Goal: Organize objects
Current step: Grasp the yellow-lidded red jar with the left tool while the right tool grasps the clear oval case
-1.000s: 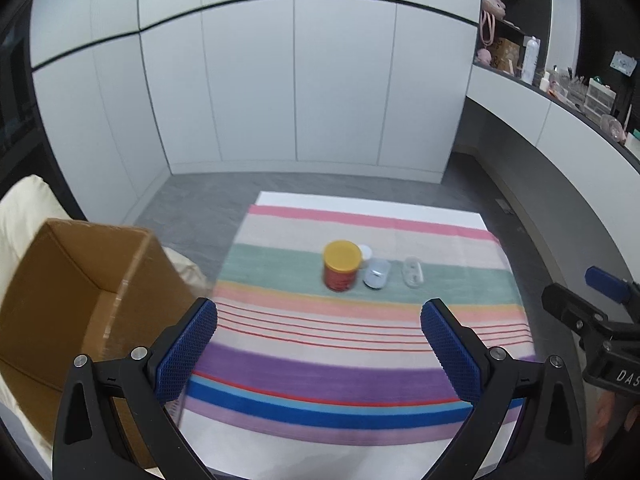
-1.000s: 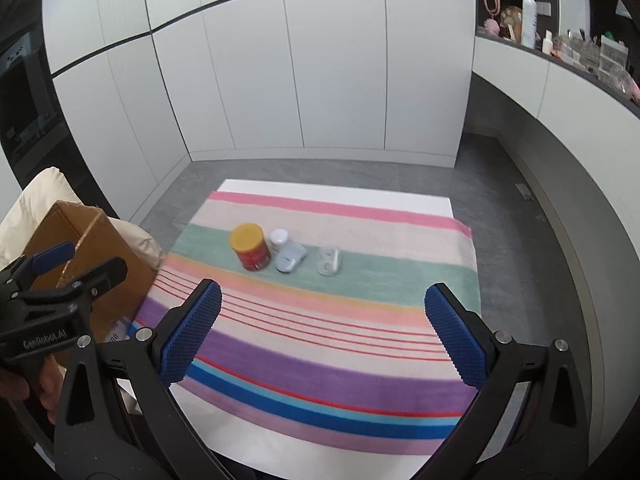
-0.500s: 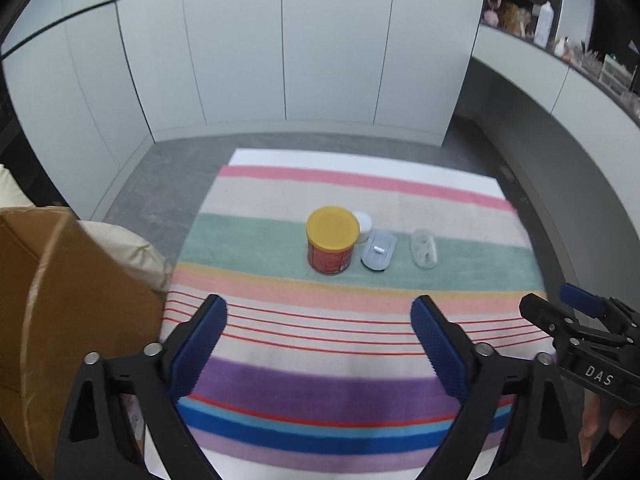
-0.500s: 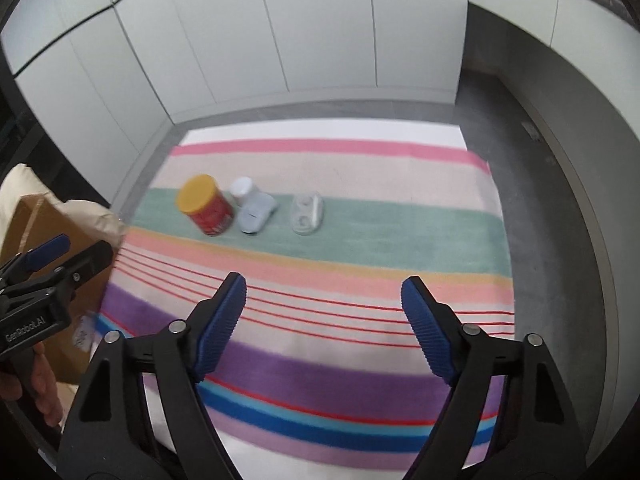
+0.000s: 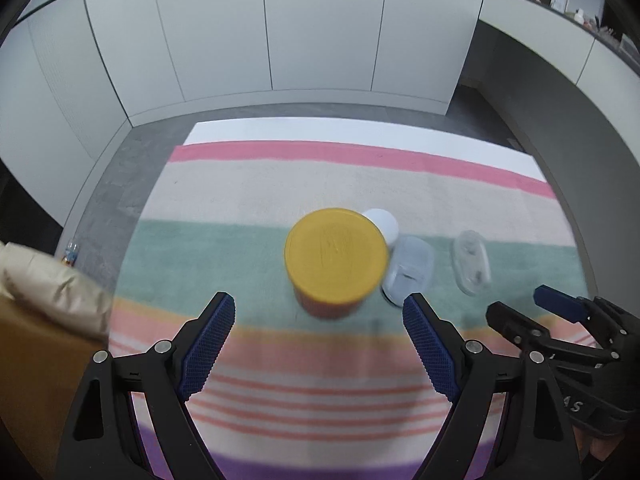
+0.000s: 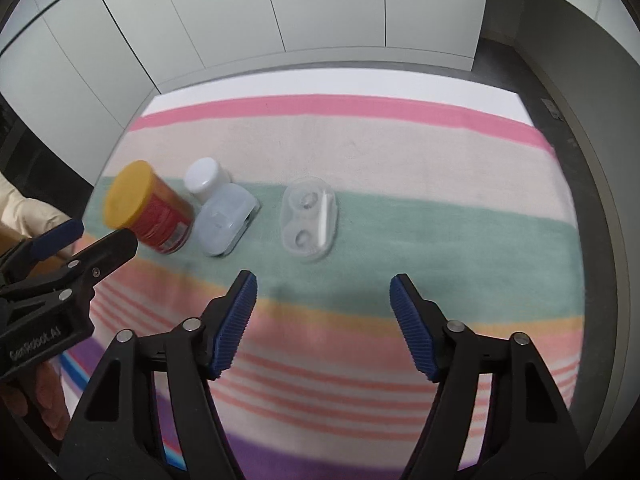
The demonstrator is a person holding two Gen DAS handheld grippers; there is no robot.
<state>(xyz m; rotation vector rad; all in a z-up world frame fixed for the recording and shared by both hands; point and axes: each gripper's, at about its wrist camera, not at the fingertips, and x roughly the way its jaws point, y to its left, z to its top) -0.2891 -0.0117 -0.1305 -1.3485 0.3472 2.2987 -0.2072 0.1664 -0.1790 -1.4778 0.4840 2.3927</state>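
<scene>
**Yellow lid, two grabbers coming in**

Yellow plastic tops the red can (image 5: 335,258), which stands on the green stripe of the striped rug (image 5: 256,200). Seen from the left wrist, the can sits at 12 o'clock from the left gripper (image 5: 318,346). That gripper's blue fingers (image 5: 206,346) are spread apart with nothing between them. They have just been closing a bit, but they look wide enough for the can.

Touching the can at about 2 o'clock is a small white-capped jar (image 6: 205,174). A cloudy plastic box (image 6: 225,222) lies just beside the can at 3 o'clock. Farther along the stripe, a little apart, lies a clear contact lens case (image 6: 308,218).

The right gripper (image 6: 323,326) points at that case, at 12 o'clock from it. Its fingers (image 6: 234,324) are spread and empty too, and have also just been closing.

To do this well, I think the left gripper should come down straight over the can, one finger on each side. The right finger must slip between the can and the cloudy box without bumping it. Squeeze low on the can so it does not tip. A brown cardboard box (image 5: 44,392) waits at 9 o'clock, likely where things go.
</scene>
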